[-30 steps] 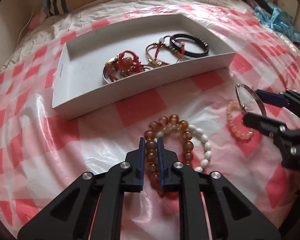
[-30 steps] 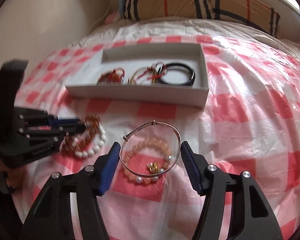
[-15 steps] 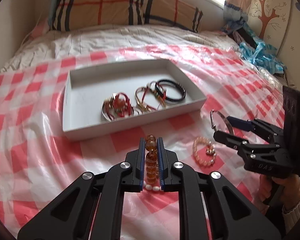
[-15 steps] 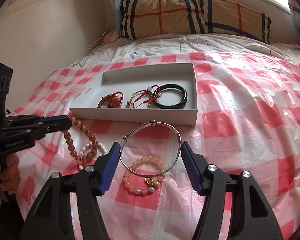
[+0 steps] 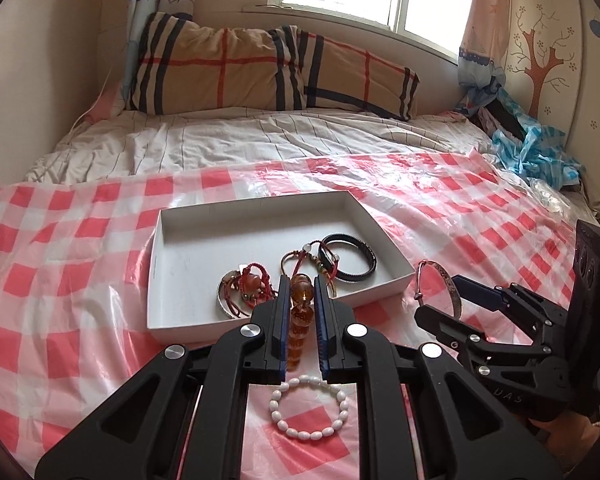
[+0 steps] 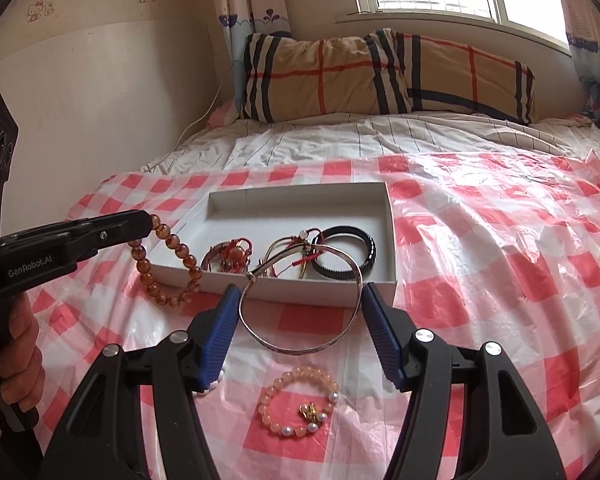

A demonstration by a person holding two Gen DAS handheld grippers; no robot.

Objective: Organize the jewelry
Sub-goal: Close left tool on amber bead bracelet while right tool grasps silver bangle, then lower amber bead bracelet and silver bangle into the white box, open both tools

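Note:
My left gripper [image 5: 300, 304] is shut on an amber bead bracelet [image 5: 301, 316] and holds it in the air before the white tray [image 5: 188, 256]; the bracelet hangs from it in the right wrist view [image 6: 168, 264]. My right gripper [image 6: 296, 312] is shut on a silver bangle [image 6: 300, 308], lifted just in front of the tray [image 6: 300, 196]. The tray holds a black bracelet [image 6: 346, 256] and red cord bracelets [image 6: 230, 256]. A white bead bracelet [image 5: 309, 406] and a pink bead bracelet [image 6: 298, 406] lie on the checkered sheet.
The red and white plastic sheet [image 5: 60, 320] covers the bed. A plaid pillow [image 5: 268, 72] lies at the head under the window. Blue cloth [image 5: 528, 148] is heaped at the far right. A wall runs along the left.
Both grippers have risen. The amber bracelet has come off the sheet, leaving the white bead bracelet behind. The bangle has gone up, away from the pink bracelet.

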